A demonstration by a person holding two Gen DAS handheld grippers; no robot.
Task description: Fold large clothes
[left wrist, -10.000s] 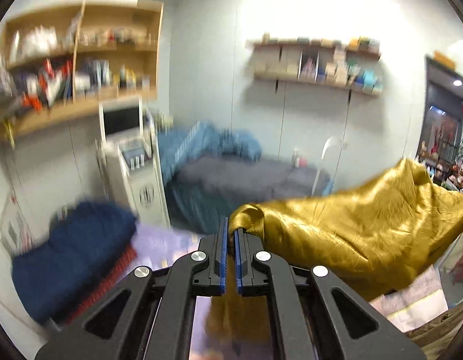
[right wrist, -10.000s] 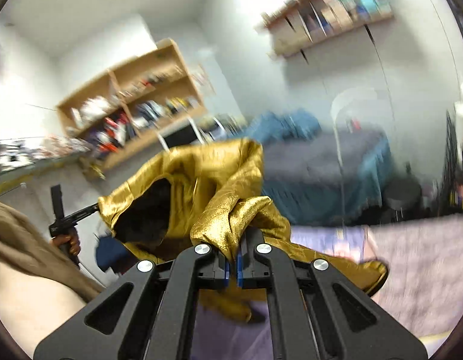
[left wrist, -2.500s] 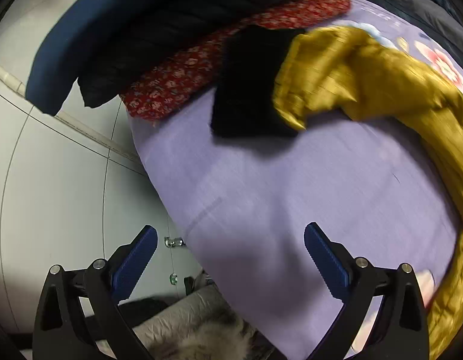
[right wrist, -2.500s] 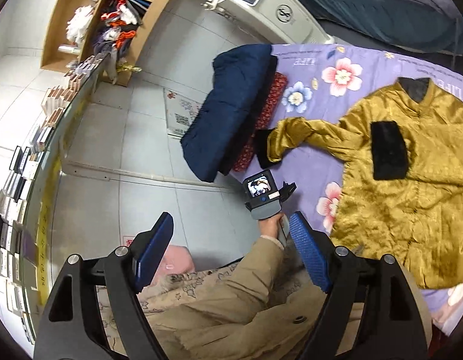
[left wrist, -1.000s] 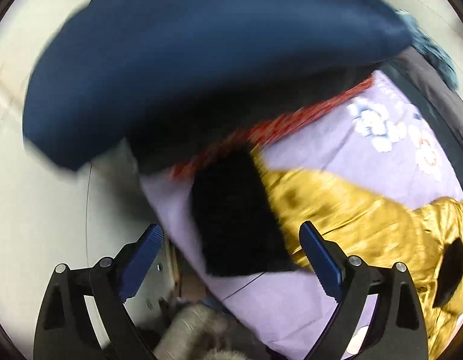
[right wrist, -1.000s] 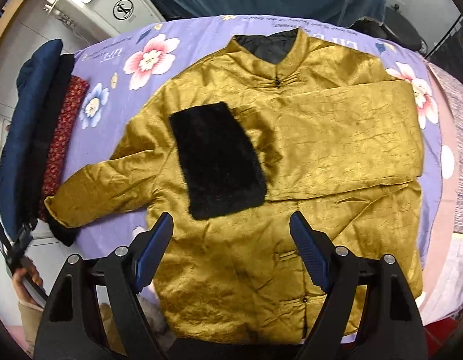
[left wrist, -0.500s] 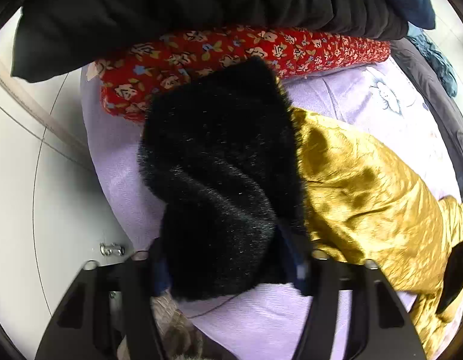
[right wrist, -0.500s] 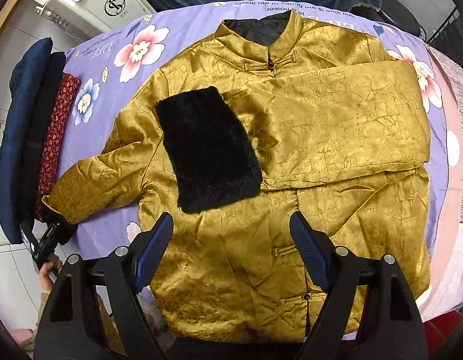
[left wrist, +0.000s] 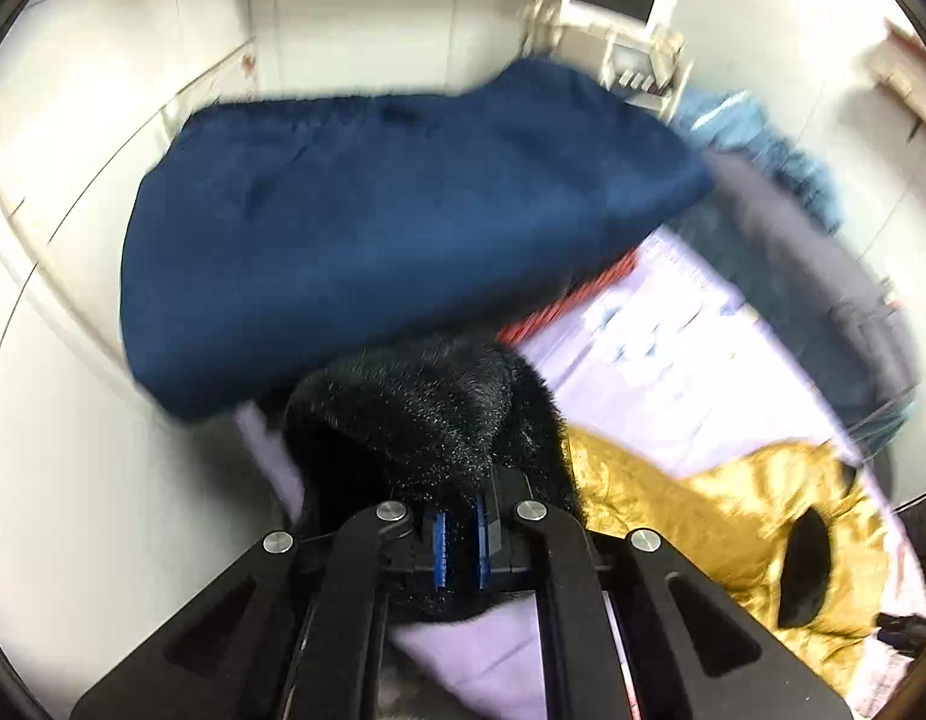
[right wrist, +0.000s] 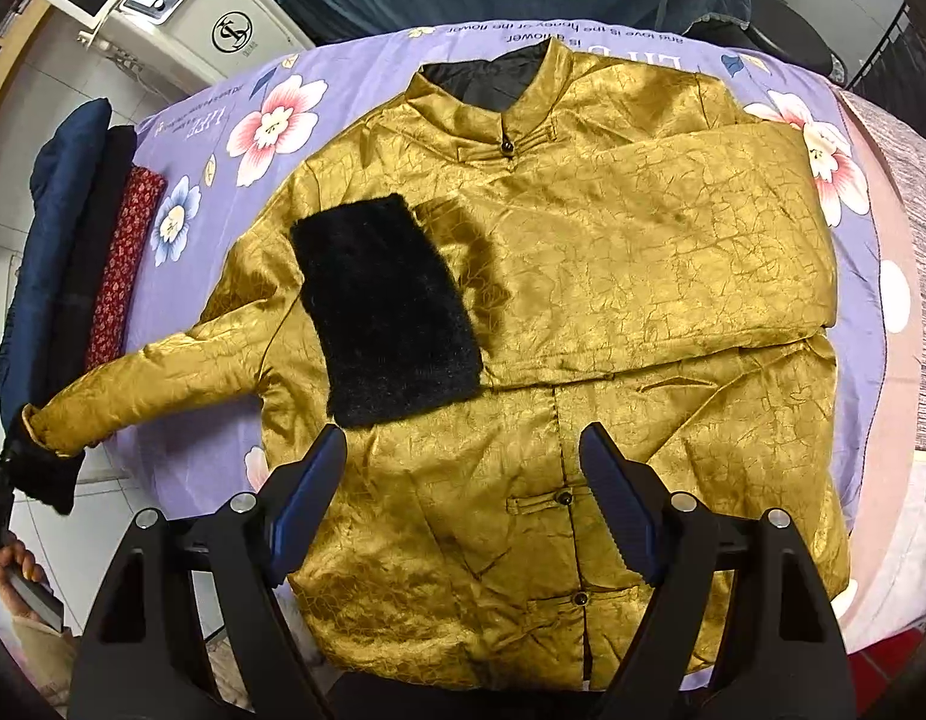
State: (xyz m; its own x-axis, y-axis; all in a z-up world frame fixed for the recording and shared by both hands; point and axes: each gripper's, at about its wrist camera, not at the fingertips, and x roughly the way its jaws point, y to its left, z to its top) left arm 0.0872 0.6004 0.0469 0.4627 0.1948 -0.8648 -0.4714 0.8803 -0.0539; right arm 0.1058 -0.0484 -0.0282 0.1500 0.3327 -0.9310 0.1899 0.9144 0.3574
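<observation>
Since a second ago my left tool (left wrist: 458,540) has been closing and is now clenching the black fur cuff (left wrist: 426,420) of the outstretched sleeve (right wrist: 156,384). I am folding the gold jacket (right wrist: 583,324), which is lying face up on the flowered purple bed cover (right wrist: 222,120), its other sleeve already across the chest. My right tool (right wrist: 463,498) is hovering released over the hem. Next I judge I am needing to carry this cuff inward across the front.

A gold satin jacket (right wrist: 583,312) lies face up and buttoned on the floral bedsheet (right wrist: 354,60), one sleeve folded across the chest with its black fur cuff (right wrist: 384,312) on top. The other sleeve stretches sideways, its fur cuff (left wrist: 426,420) lifted off the sheet.
</observation>
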